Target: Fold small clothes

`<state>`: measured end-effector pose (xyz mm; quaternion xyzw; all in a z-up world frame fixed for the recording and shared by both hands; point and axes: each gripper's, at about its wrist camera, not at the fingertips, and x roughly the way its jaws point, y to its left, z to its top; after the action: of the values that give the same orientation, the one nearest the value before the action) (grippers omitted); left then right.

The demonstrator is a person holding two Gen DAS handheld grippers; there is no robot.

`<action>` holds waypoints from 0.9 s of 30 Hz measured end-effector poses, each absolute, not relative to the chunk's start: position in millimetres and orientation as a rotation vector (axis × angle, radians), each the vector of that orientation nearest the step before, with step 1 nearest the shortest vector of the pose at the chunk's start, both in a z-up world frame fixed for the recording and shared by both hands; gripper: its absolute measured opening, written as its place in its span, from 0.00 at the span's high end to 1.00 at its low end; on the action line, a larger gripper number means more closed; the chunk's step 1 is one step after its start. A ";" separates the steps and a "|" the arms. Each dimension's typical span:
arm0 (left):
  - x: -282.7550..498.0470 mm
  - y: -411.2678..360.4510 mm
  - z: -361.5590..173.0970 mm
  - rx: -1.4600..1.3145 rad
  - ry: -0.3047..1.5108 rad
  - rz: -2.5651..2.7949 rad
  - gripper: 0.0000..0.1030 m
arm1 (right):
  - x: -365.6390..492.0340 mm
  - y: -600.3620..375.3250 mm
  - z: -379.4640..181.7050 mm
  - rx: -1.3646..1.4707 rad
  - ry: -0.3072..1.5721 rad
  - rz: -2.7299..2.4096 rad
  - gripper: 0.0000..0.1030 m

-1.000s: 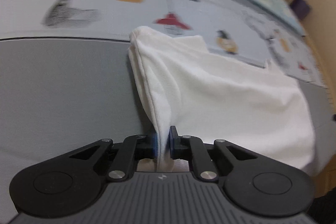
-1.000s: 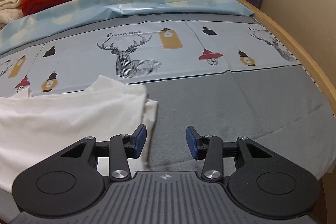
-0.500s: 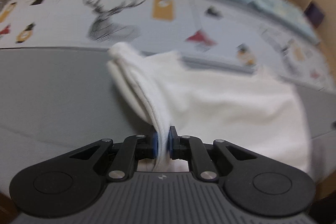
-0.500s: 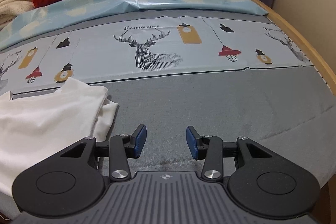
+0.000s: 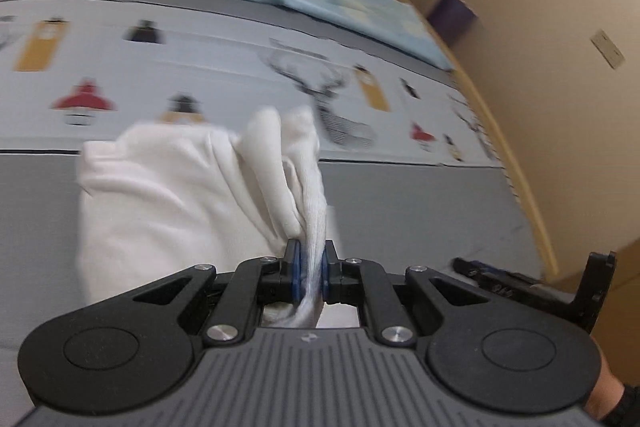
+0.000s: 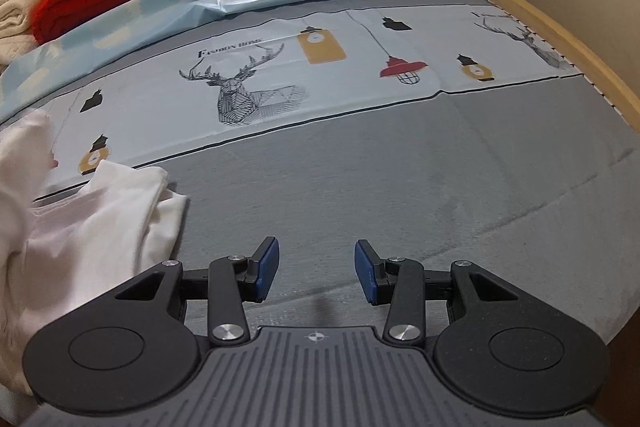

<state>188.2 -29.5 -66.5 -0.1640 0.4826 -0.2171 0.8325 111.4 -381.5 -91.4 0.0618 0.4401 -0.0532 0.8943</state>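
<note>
Motion blur smears the left wrist view. Left gripper (image 5: 308,273): jaws clamped on a bunched edge of the white garment (image 5: 168,195), lifted off the grey bed cover (image 6: 400,195). Right gripper (image 6: 316,269): jaws wide, holding nothing. Frame edge cuts off garment's left part.

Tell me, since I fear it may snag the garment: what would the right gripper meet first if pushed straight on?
Probably the bare grey bed cover. The open right gripper points over it, and the crumpled white cotton garment lies off to its left, outside that line. Depth is uncertain.
</note>
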 end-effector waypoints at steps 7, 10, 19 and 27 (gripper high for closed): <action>203.0 -98.7 -87.4 -0.359 1.045 -0.488 0.88 | 107.7 -389.4 -89.7 0.167 0.900 -0.106 0.58; 205.2 -80.4 -81.1 -0.435 1.012 -0.522 0.73 | 109.2 -390.4 -87.8 0.195 0.889 -0.083 0.58; 193.1 -1.4 -75.8 -0.353 1.068 -0.388 0.66 | 130.6 -356.8 -101.0 0.431 0.991 0.121 0.52; 159.3 20.3 -72.6 -0.108 1.013 -0.344 0.43 | 140.2 -285.4 -120.9 0.313 1.146 0.251 0.55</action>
<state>159.3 20.3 -72.6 -0.0516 0.4823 -0.1636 0.8591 140.2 -285.4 -120.9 0.1469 0.5383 0.1181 0.8214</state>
